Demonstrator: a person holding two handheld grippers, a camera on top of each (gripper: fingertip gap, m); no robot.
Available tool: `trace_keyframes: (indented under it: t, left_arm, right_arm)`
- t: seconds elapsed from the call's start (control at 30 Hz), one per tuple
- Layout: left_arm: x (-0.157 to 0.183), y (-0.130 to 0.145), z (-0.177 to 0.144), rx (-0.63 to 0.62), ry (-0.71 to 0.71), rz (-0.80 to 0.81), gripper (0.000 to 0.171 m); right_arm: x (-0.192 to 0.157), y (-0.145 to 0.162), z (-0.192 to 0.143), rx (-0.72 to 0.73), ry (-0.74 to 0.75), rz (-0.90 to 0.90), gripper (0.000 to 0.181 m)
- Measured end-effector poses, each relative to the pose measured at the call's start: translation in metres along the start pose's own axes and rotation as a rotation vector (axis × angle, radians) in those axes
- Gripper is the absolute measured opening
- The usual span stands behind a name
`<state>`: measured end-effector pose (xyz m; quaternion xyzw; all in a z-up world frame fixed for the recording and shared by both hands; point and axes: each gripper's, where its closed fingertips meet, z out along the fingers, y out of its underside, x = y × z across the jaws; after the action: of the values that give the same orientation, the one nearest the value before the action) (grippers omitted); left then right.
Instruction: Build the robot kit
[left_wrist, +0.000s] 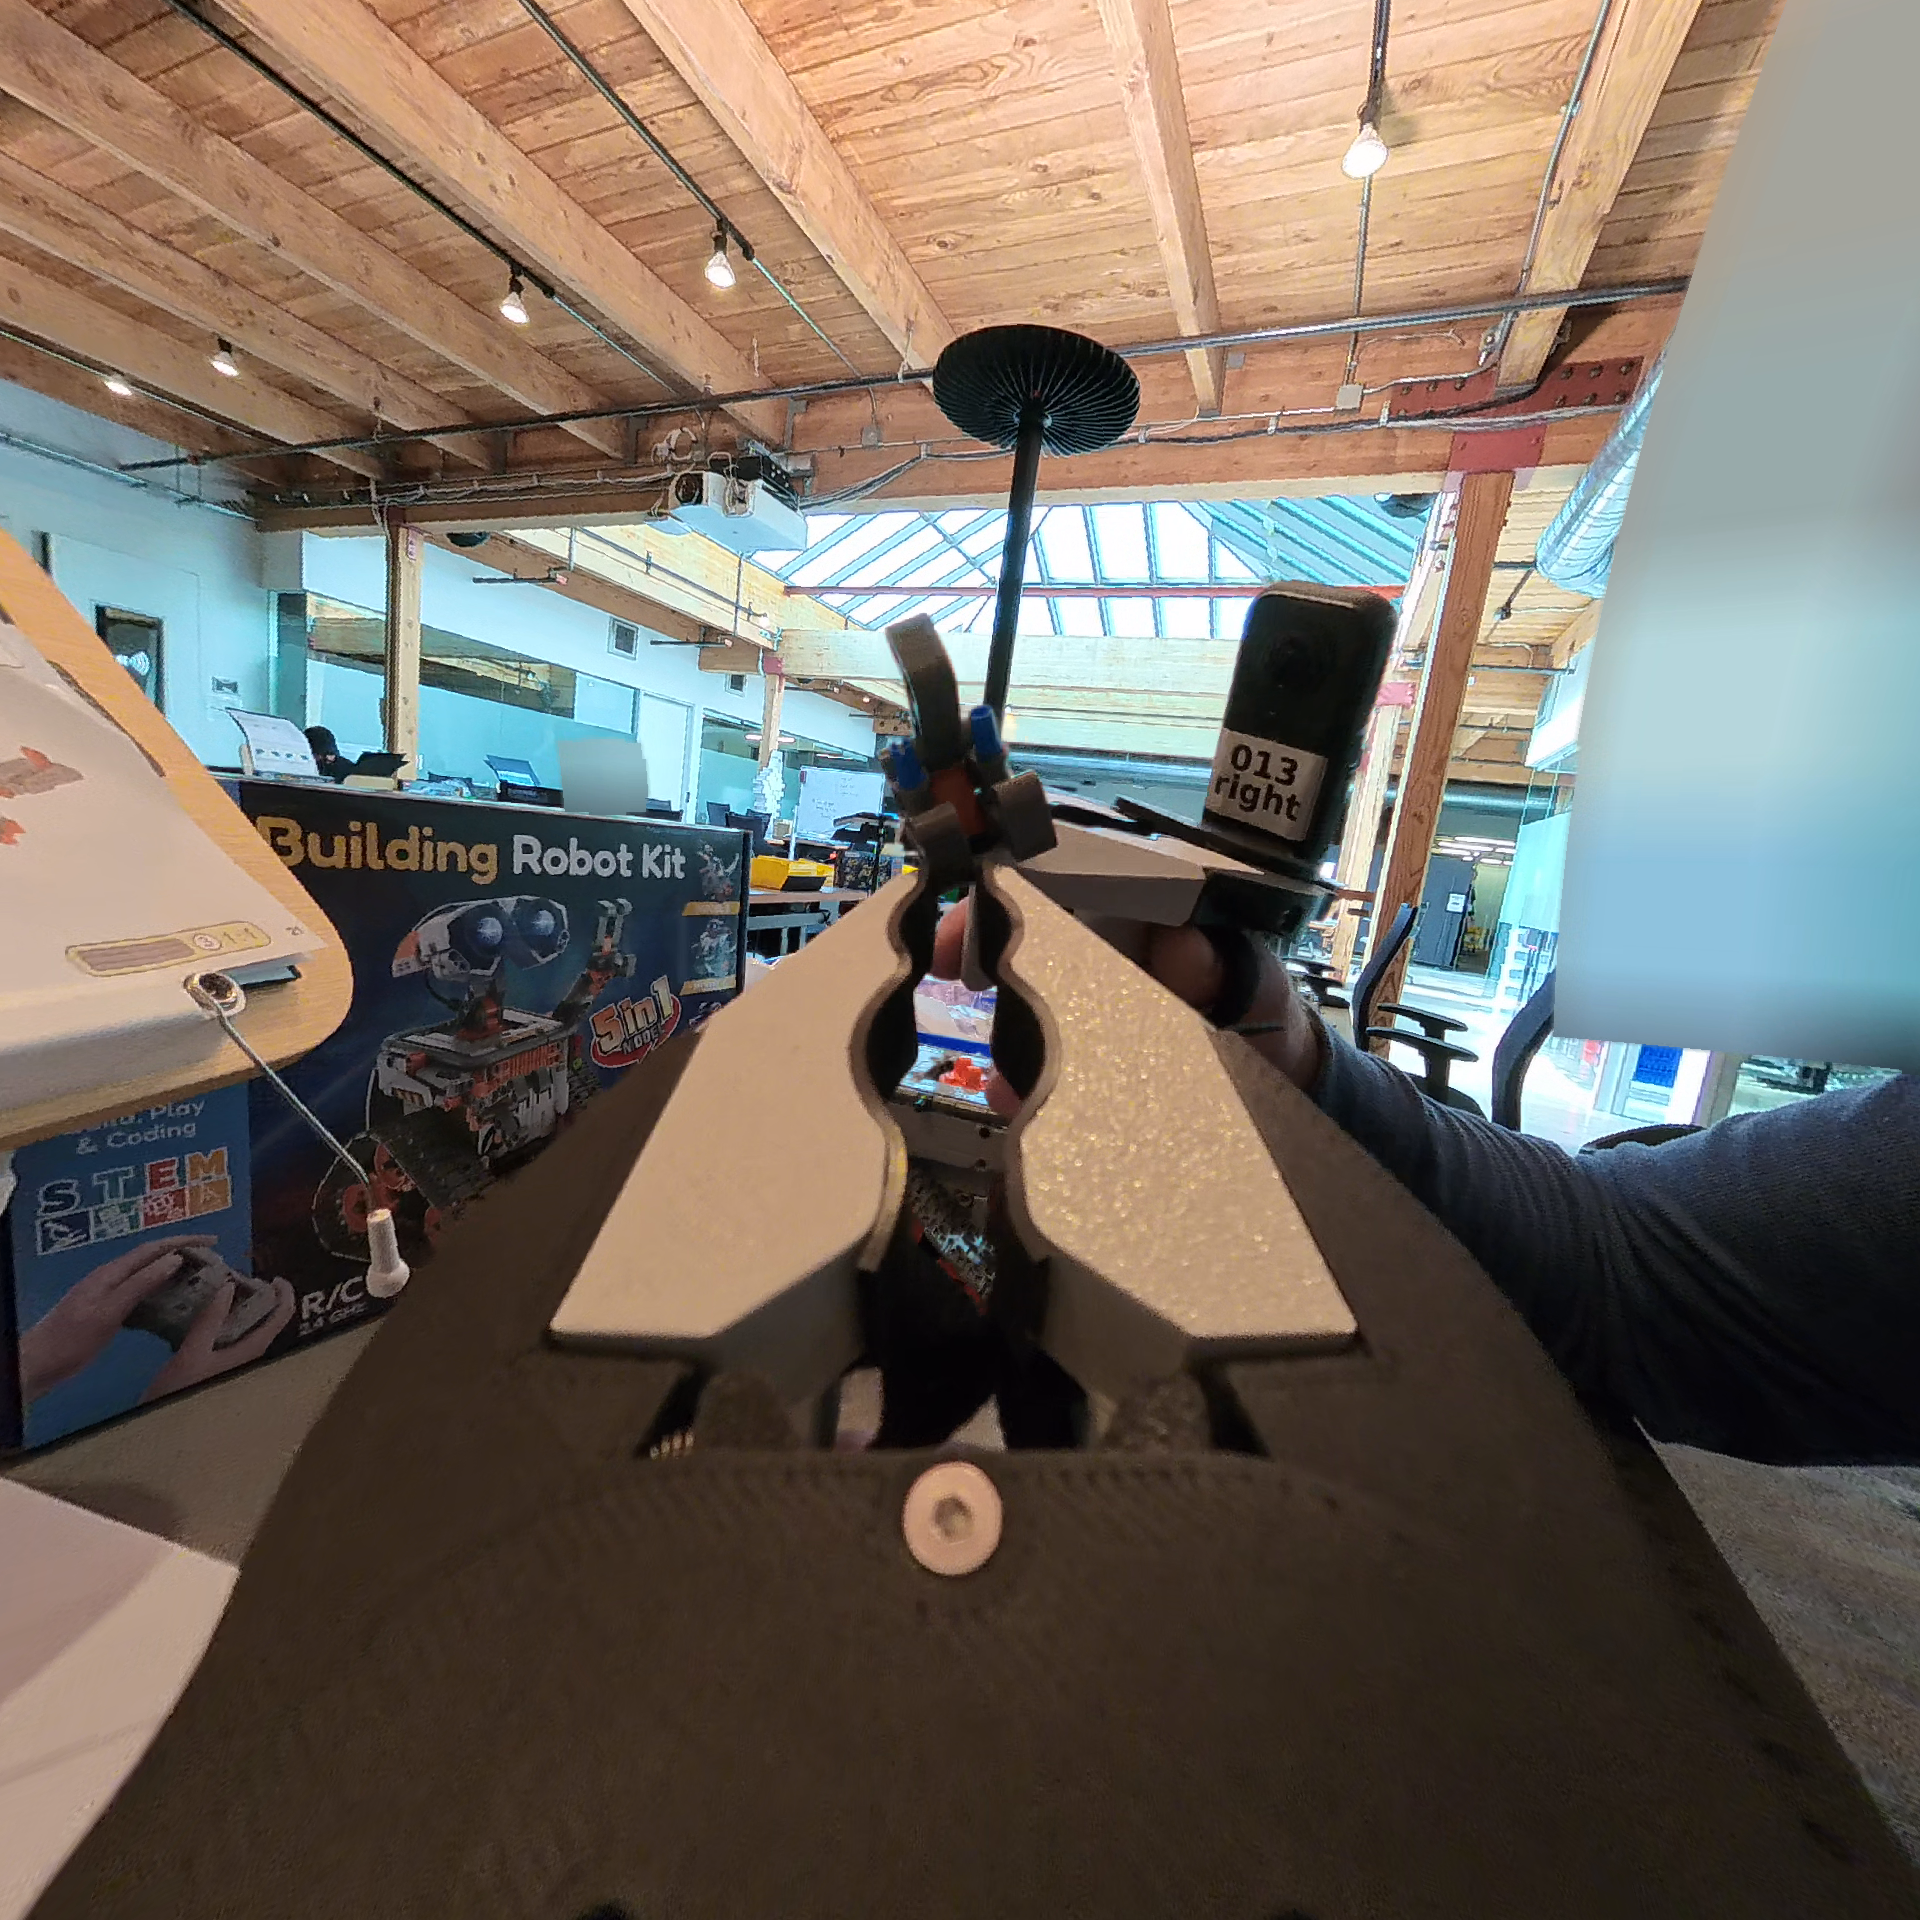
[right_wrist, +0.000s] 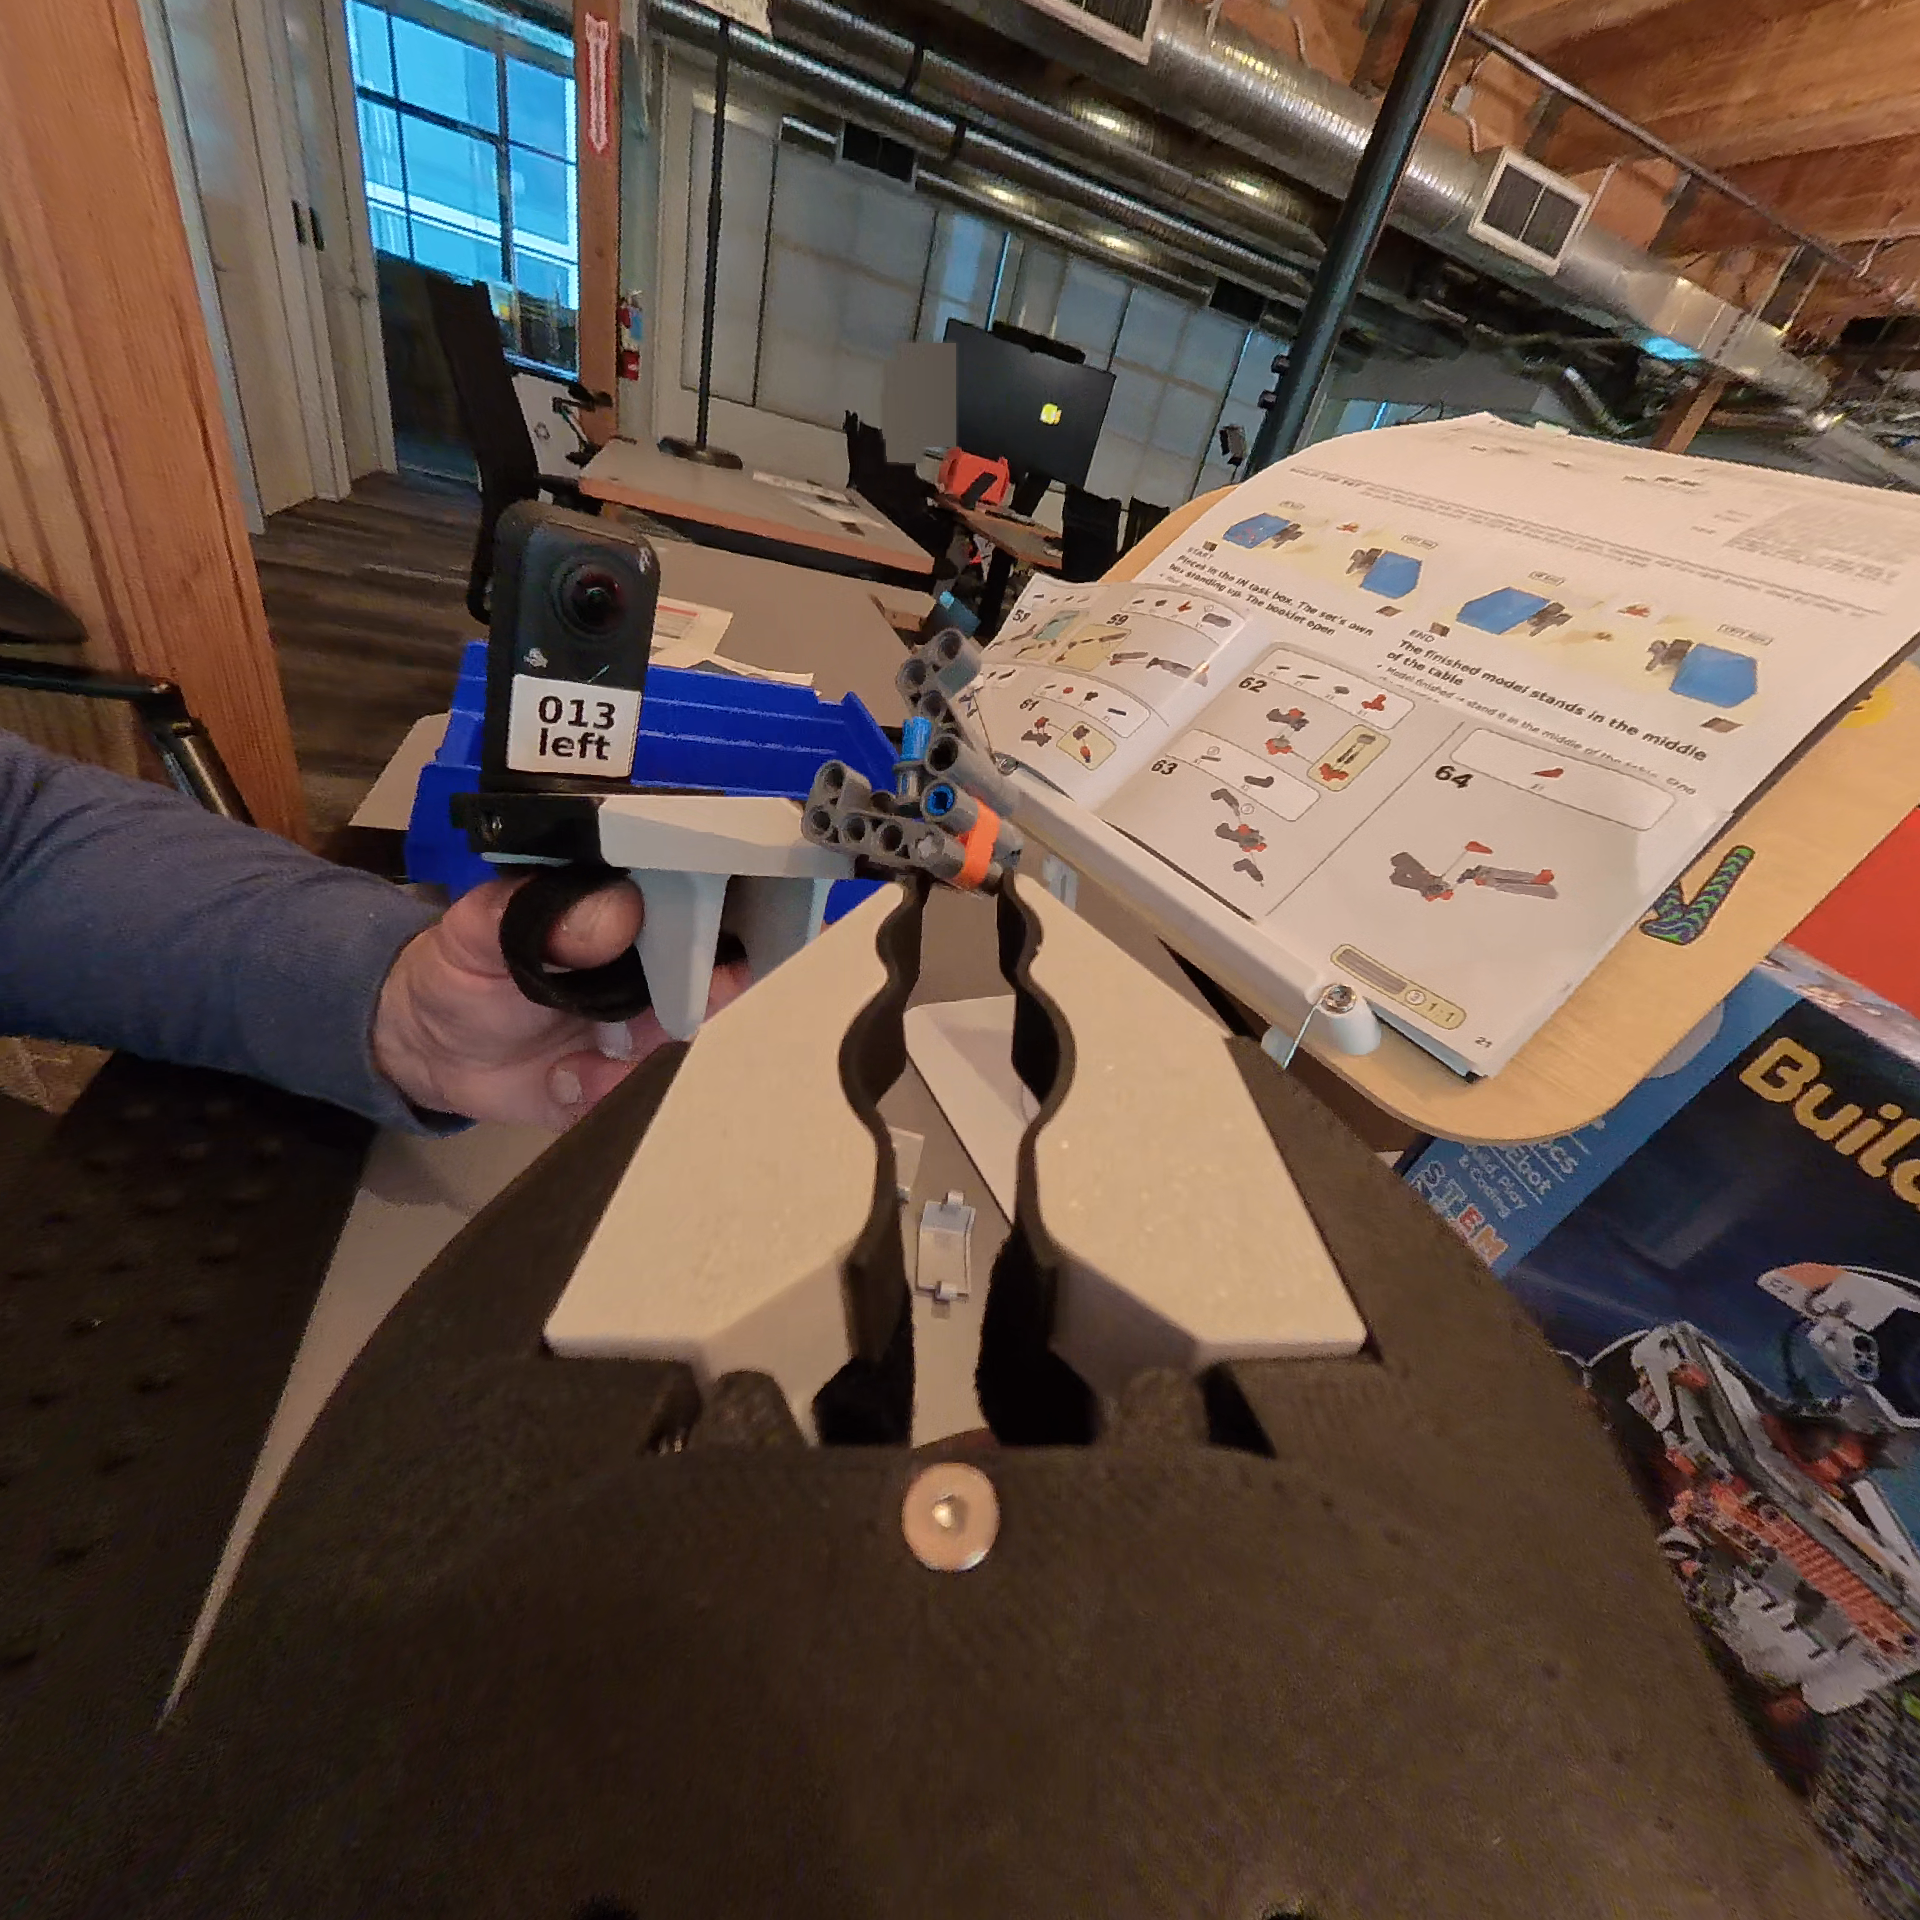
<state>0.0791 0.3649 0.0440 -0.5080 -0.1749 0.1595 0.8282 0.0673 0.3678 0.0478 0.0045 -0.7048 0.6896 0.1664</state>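
Both my left claw (left_wrist: 951, 883) and right claw (right_wrist: 961, 883) were pinched shut on the small grey beam assembly (right_wrist: 914, 790); light, rigid plastic, I judged, its pin joints easily popped apart.

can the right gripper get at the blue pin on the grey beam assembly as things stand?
Probably not without letting go. The right gripper is shut on the grey beam assembly, as is the left gripper. The blue pin sits just above the fingertips, with nothing covering it.
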Motion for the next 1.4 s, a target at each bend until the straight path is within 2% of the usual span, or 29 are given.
trace_keyframes:
  t: [0.1, 0.13, 0.23, 0.43, 0.53, 0.7, 0.83, 0.9, 0.97, 1.2, 1.33, 1.4]
  left_arm:
    - [0.001, 0.001, 0.001, 0.000, 0.003, -0.009, 0.006]
    - [0.001, 0.003, 0.001, -0.009, 0.004, -0.005, 0.006]
    - [0.008, 0.009, 0.004, -0.030, 0.023, 0.017, 0.006]
    - [0.004, 0.006, 0.003, -0.024, 0.006, 0.021, 0.006]
    - [0.003, 0.006, 0.003, -0.019, 0.004, 0.010, 0.006]
    - [0.003, 0.004, 0.003, 0.000, 0.001, 0.001, 0.005]
    - [0.003, 0.007, 0.005, -0.009, -0.010, 0.007, 0.000]
    - [0.005, 0.009, 0.006, -0.012, -0.003, 0.001, 0.000]
    - [0.009, 0.013, 0.008, -0.026, 0.012, -0.007, 0.000]
    - [0.011, 0.027, 0.011, -0.099, 0.032, -0.003, 0.000]
    - [0.003, 0.019, 0.005, -0.136, -0.032, 0.144, 0.021]
    - [0.005, 0.011, 0.003, -0.139, -0.042, 0.212, 0.026]
  right_arm:
    - [0.000, -0.002, 0.000, 0.012, 0.011, 0.007, 0.012]
    - [-0.002, -0.004, 0.001, 0.024, -0.003, 0.016, 0.004]
    - [-0.005, 0.001, 0.005, 0.003, 0.015, -0.004, 0.000]
    - [-0.004, 0.001, 0.003, -0.002, 0.015, -0.014, 0.005]
    - [-0.001, -0.006, -0.001, 0.027, -0.012, 0.038, 0.015]
    - [-0.008, -0.009, -0.003, 0.085, -0.163, 0.235, 0.037]
    - [-0.016, -0.011, -0.005, 0.117, -0.250, 0.295, 0.050]
    - [-0.018, -0.009, -0.002, 0.113, -0.228, 0.265, 0.046]
    - [-0.020, -0.006, 0.000, 0.099, -0.209, 0.223, 0.031]
    - [-0.019, 0.000, 0.001, 0.039, -0.160, 0.123, 0.027]
    - [0.000, 0.001, -0.001, -0.018, -0.023, 0.011, 0.026]
    - [0.009, 0.004, -0.003, -0.058, 0.047, -0.063, 0.026]
